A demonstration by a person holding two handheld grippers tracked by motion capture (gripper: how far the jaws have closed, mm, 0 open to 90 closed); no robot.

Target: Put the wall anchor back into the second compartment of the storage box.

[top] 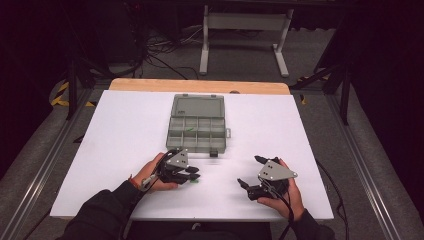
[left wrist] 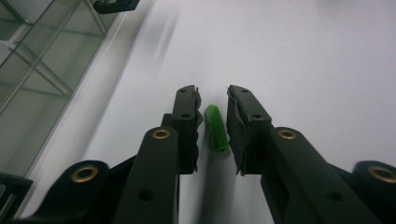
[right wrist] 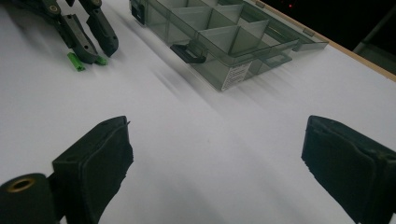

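Note:
A small green plastic peg lies on the white table between the jaws of my left gripper. The right pad is at the peg's side, and a thin sliver of table shows between the peg and the left pad. From the right gripper view, the left gripper points down at the table, with one green peg between its tips and a second green piece just outside them. My right gripper stands wide open over bare table, nothing between its pads.
A grey clear compartment box lies open behind the left gripper, its lid folded away from me. Its black latch faces the grippers. The white board ends at a wooden strip at the back.

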